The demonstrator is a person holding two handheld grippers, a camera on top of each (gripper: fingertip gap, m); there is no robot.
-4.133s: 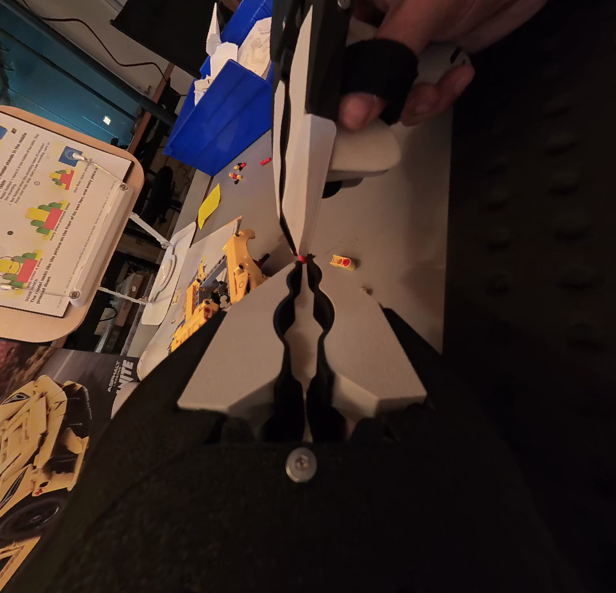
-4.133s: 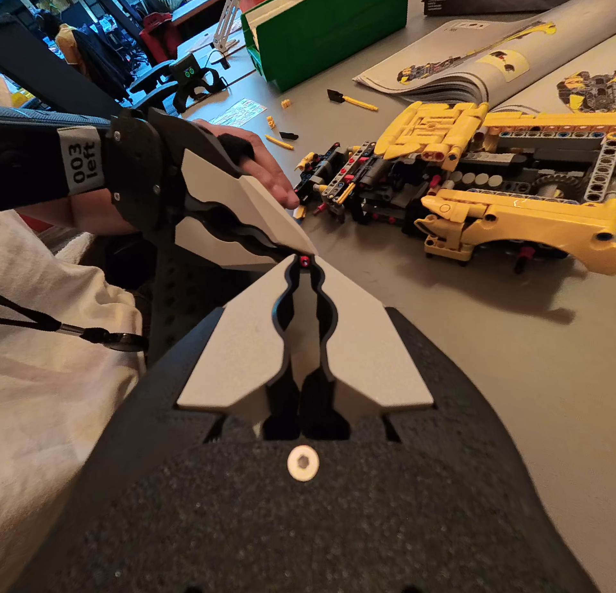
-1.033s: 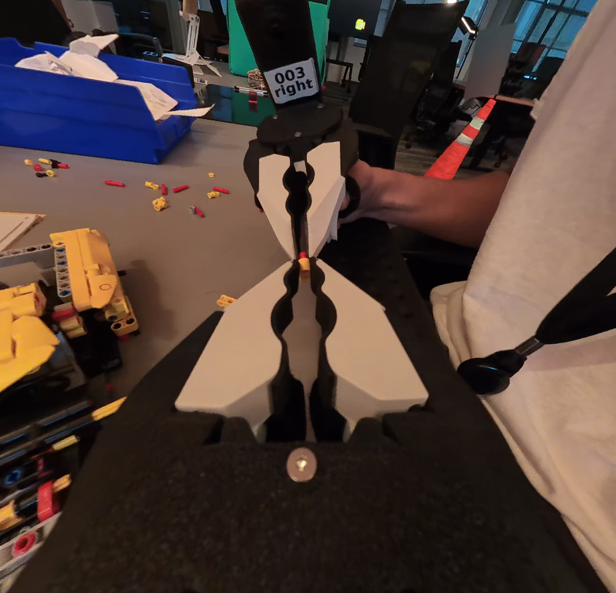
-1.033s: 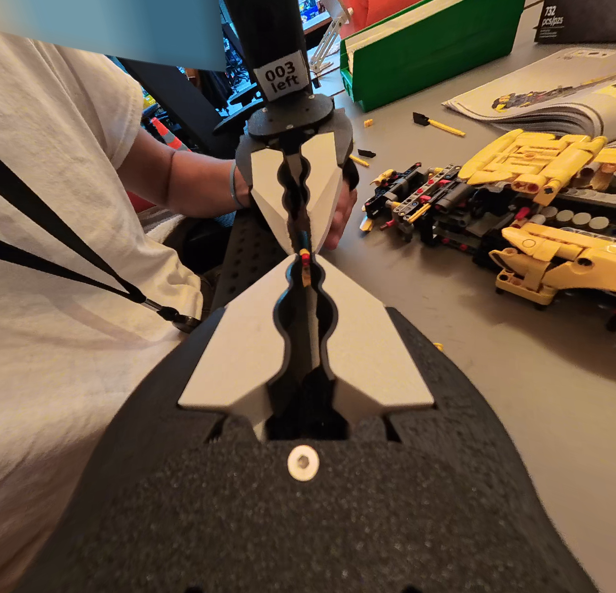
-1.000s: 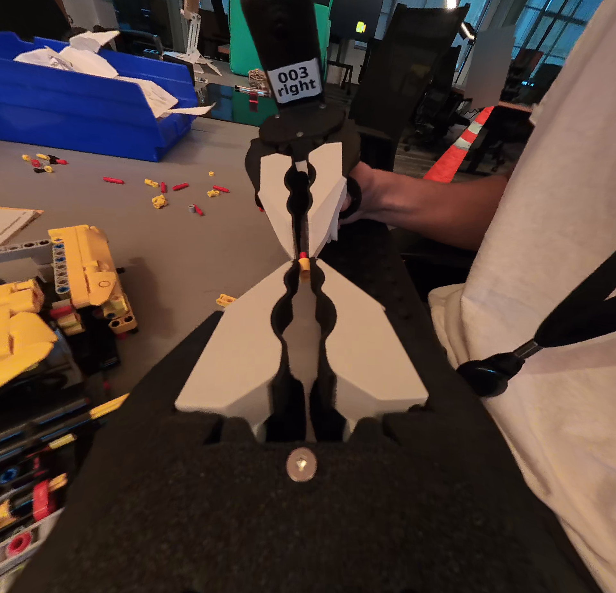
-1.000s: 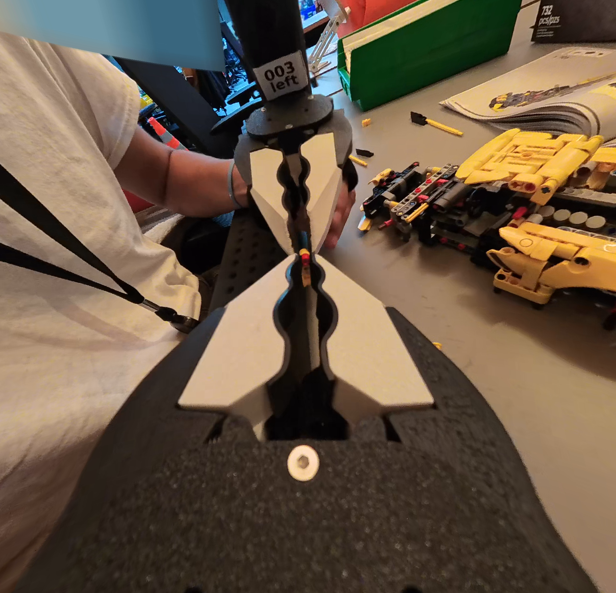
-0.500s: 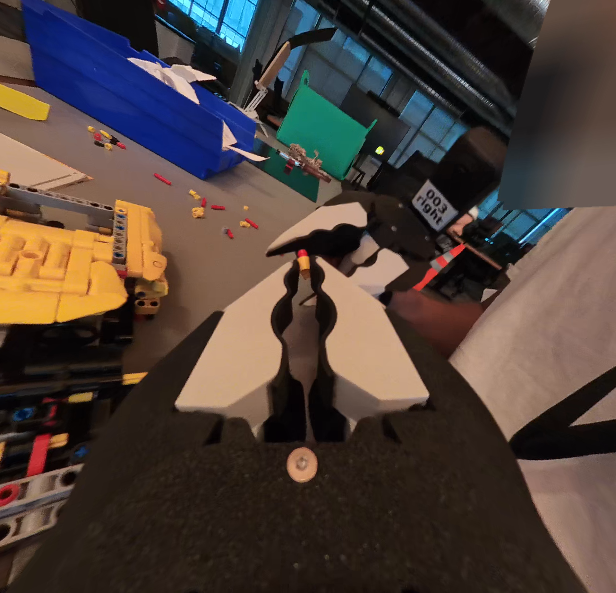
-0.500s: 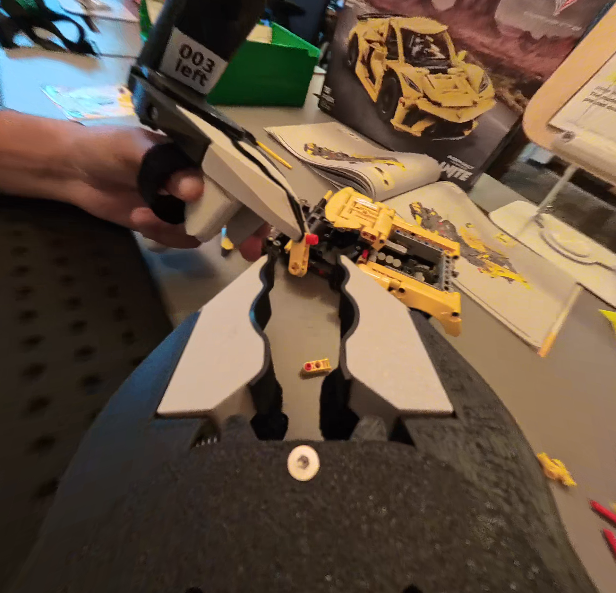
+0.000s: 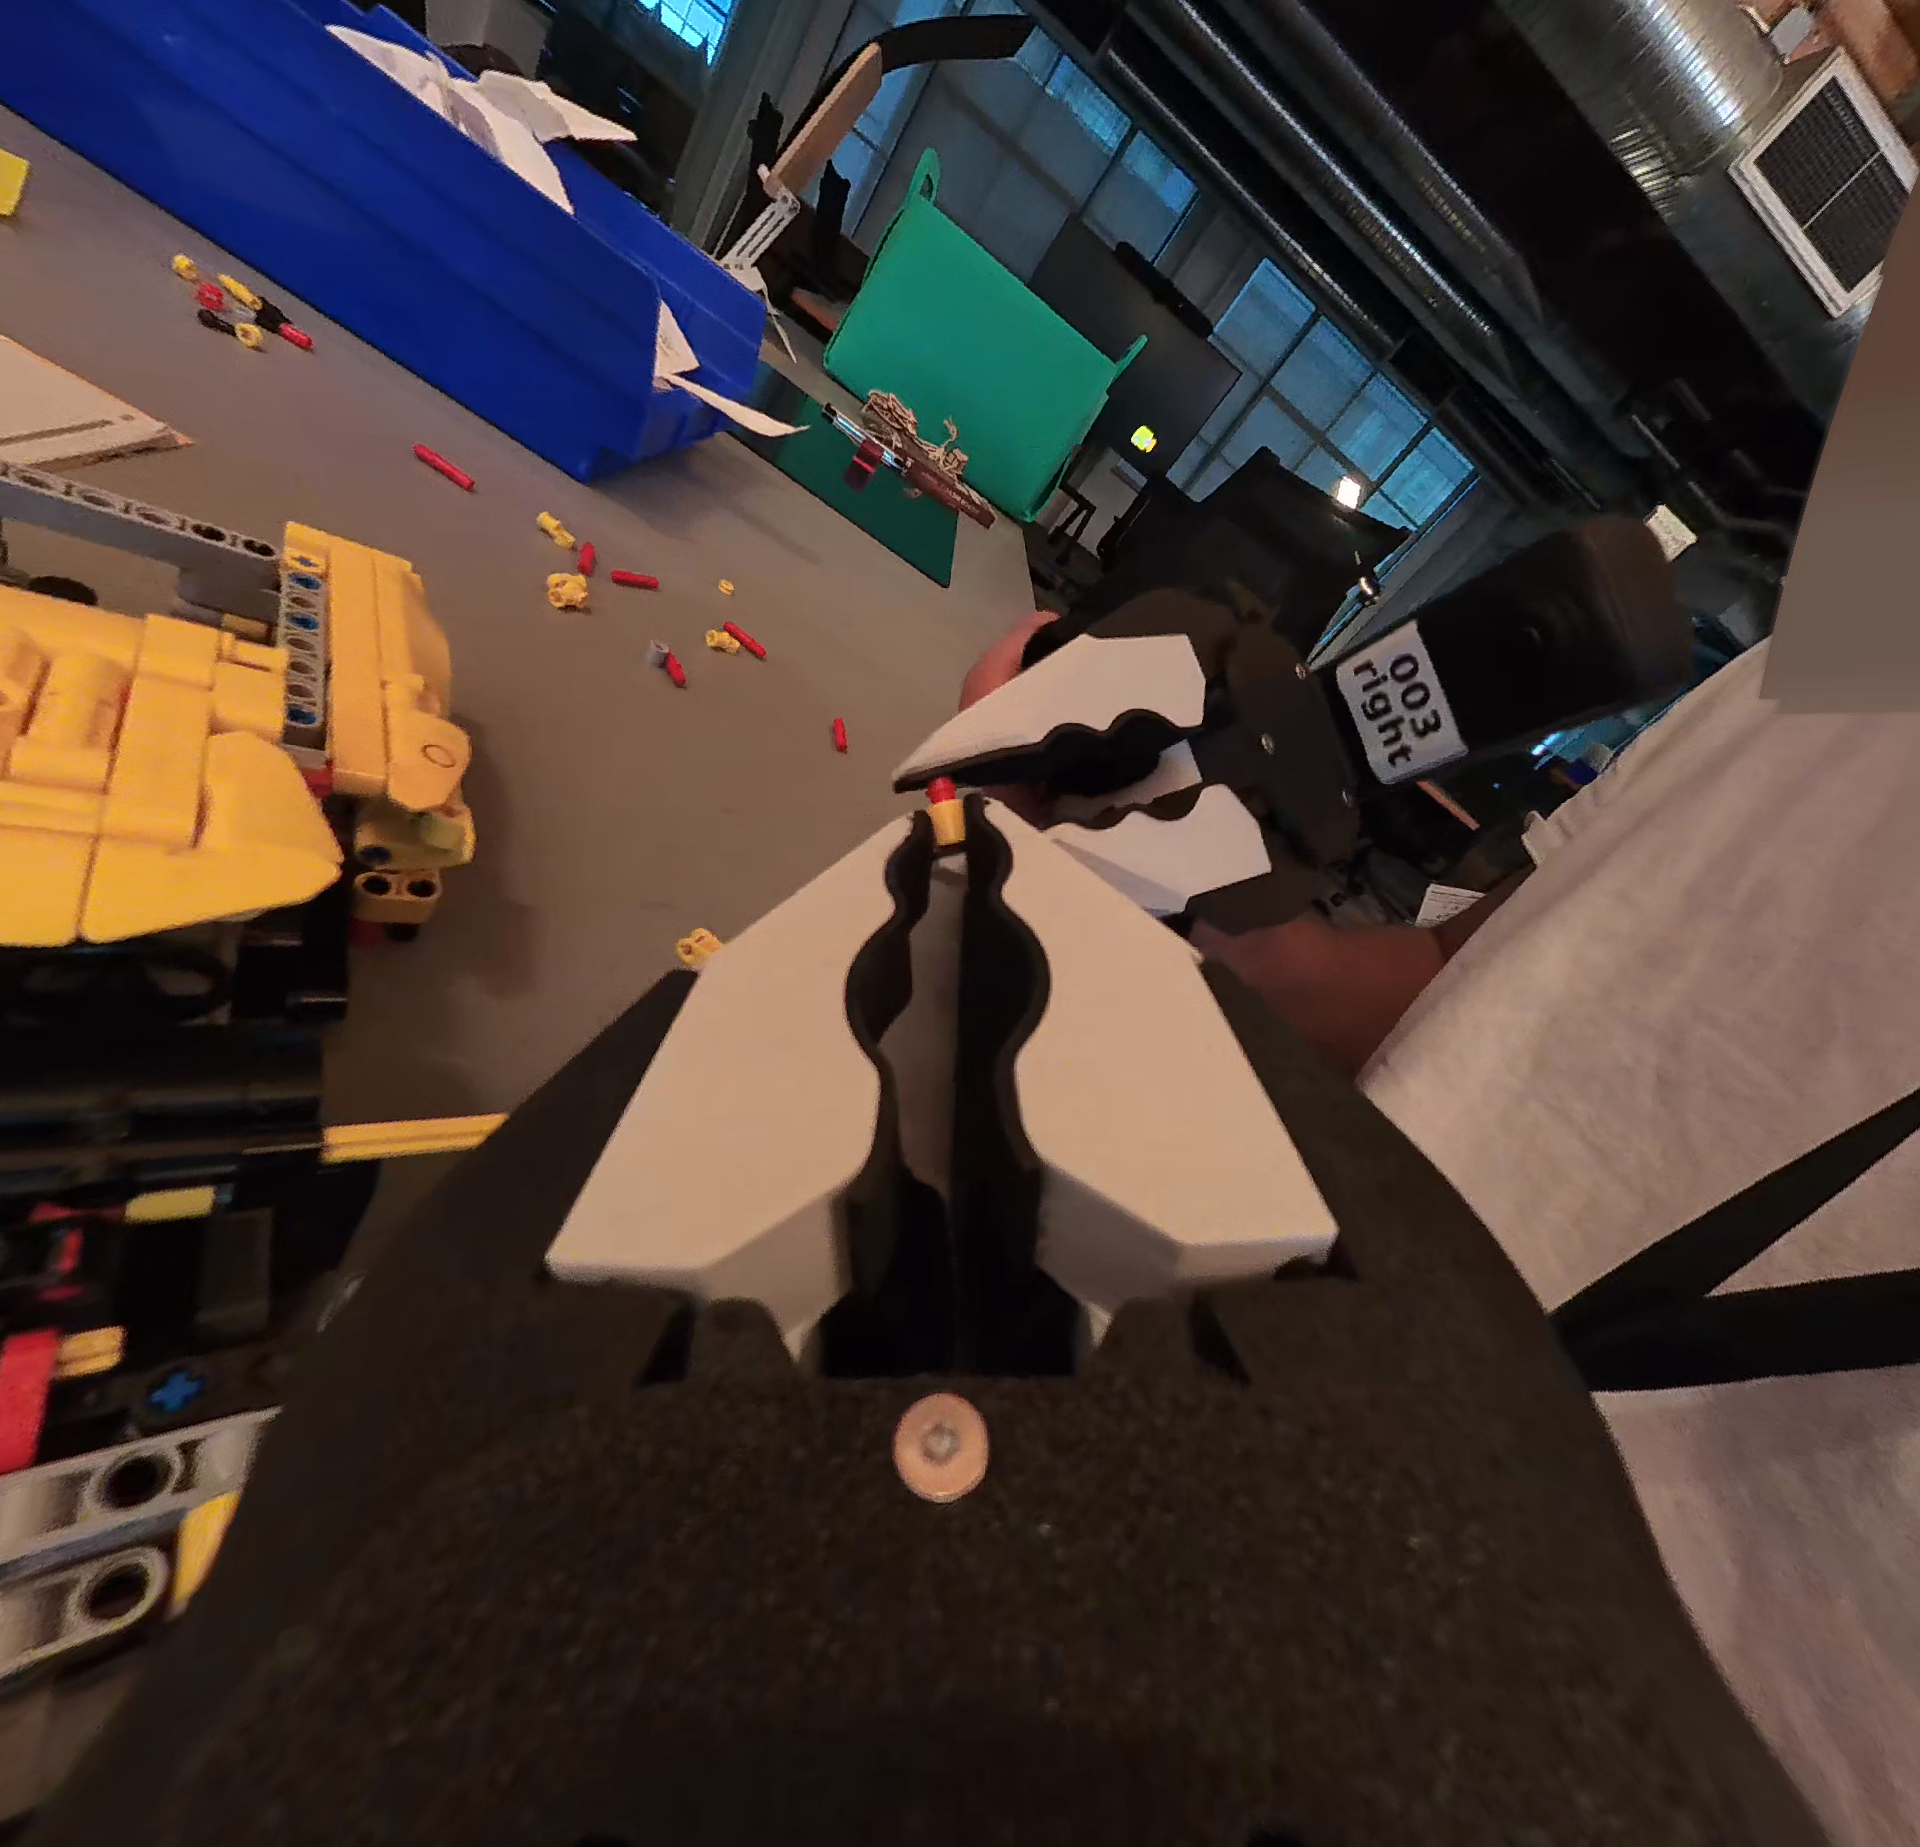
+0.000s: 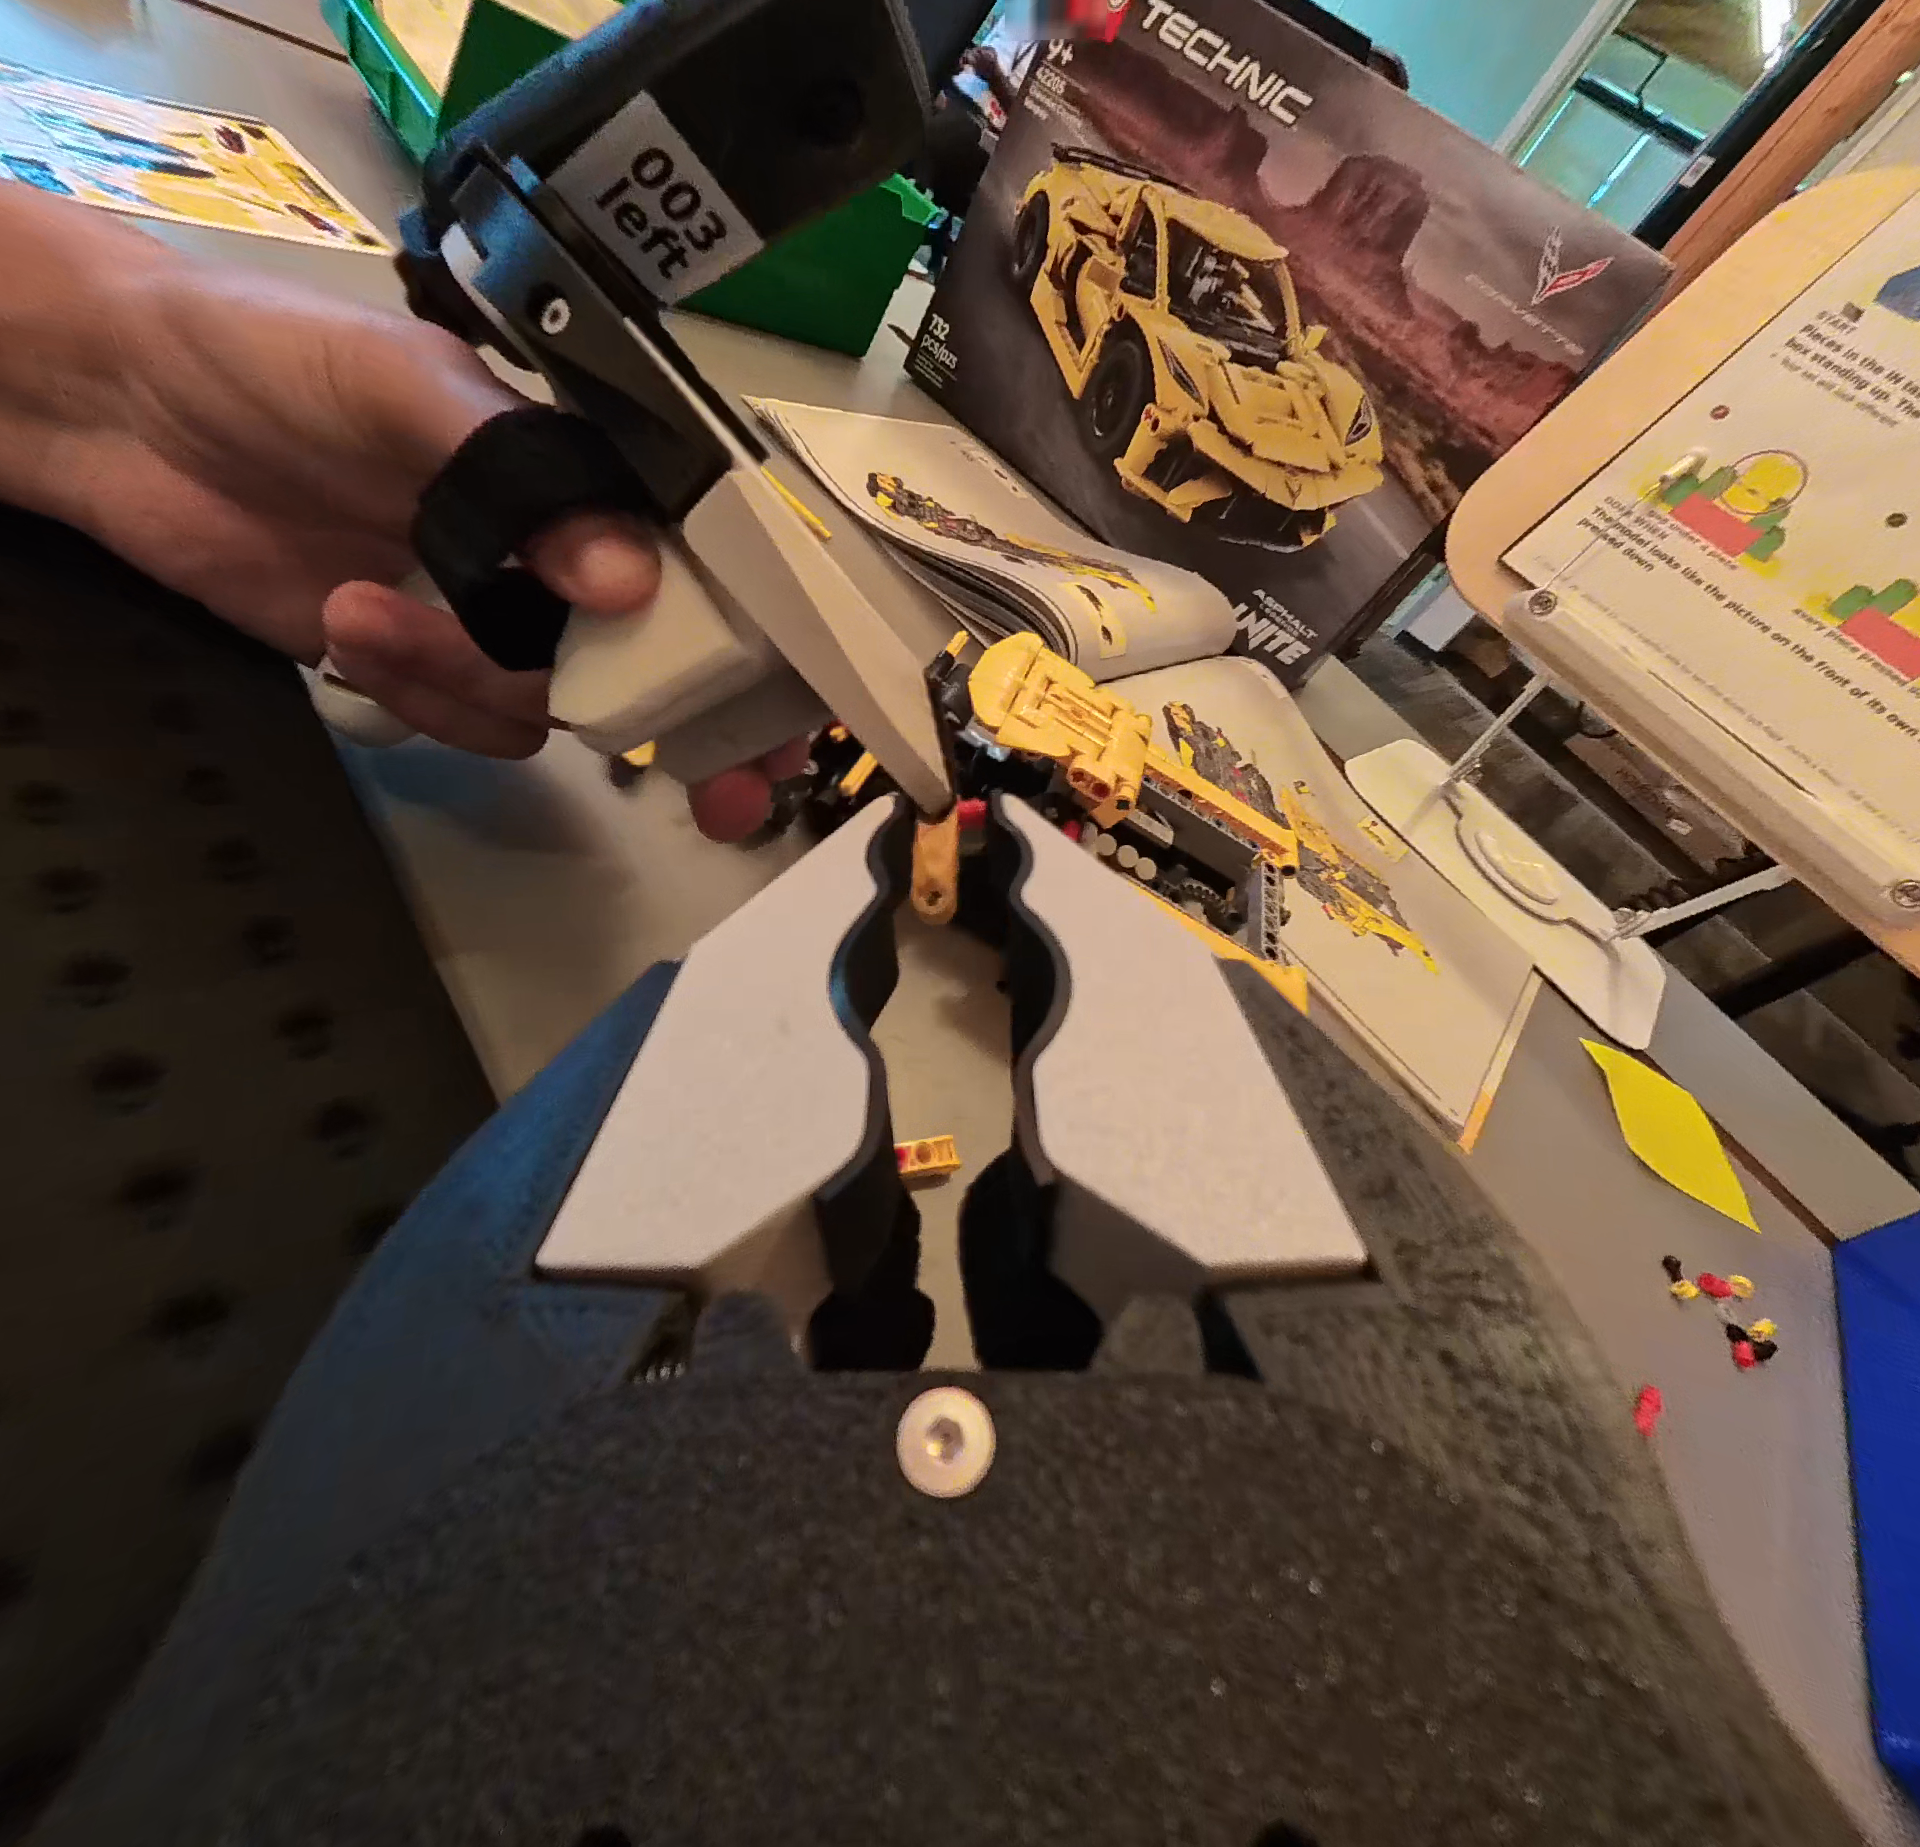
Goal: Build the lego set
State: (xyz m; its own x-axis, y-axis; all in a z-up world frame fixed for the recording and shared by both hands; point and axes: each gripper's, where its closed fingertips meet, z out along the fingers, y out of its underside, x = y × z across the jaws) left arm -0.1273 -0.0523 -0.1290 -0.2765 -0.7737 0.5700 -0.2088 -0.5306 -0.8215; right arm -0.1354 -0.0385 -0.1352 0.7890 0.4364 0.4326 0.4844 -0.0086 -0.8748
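Your small yellow piece (image 9: 945,823) with a red pin (image 9: 941,789) in its end sits pinched at the very tip of your left gripper (image 9: 943,829), whose fingers are closed on it. It hangs in the air above the bench (image 9: 623,789), not resting on anything. From the right wrist view the same yellow piece (image 10: 935,862) dangles from the left gripper (image 10: 930,800), right at the mouth of your right gripper (image 10: 943,831). Your right fingers are spread apart, one to each side of the piece; whether they touch it is not clear. Just beyond lies the half-built yellow car (image 10: 1101,748), beside an open instruction booklet (image 10: 997,550) and the set's box (image 10: 1299,343). A small yellow and red part (image 10: 925,1155) lies on the bench under your right gripper. Loose red and yellow bits (image 9: 644,592) are scattered near a blue bin (image 9: 364,197).
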